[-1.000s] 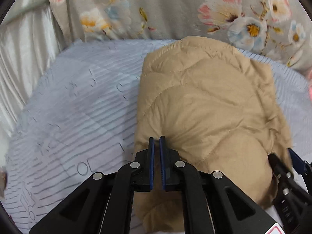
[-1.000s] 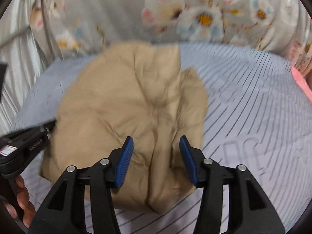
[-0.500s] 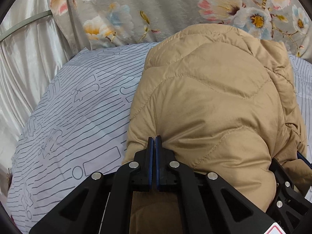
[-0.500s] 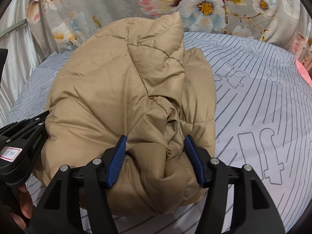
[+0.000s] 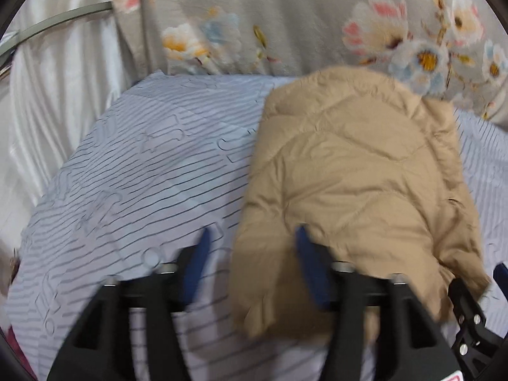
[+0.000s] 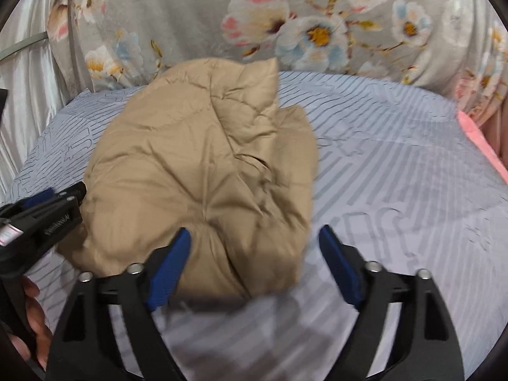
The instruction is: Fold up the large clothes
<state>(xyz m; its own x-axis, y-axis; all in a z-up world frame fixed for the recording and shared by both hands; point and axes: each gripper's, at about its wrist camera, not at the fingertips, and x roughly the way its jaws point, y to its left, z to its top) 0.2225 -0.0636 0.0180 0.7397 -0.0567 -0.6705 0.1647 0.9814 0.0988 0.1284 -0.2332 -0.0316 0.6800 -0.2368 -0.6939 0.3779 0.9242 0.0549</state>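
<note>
Tan quilted jacket lies bundled on the striped sheet, left gripper and right gripper both released

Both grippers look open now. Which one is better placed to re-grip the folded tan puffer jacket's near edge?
Probably the left gripper: the tan puffer jacket's near corner lies between its fingers. The right gripper straddles mostly striped sheet.

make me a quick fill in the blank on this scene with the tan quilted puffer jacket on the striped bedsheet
The tan quilted puffer jacket lies bundled on the pale ___ bedsheet.
The left gripper has its jaws ___.
The right gripper holds ___.
Behind the bed hangs grey fabric printed with ___.

Missing words: striped; open; nothing; flowers
</note>
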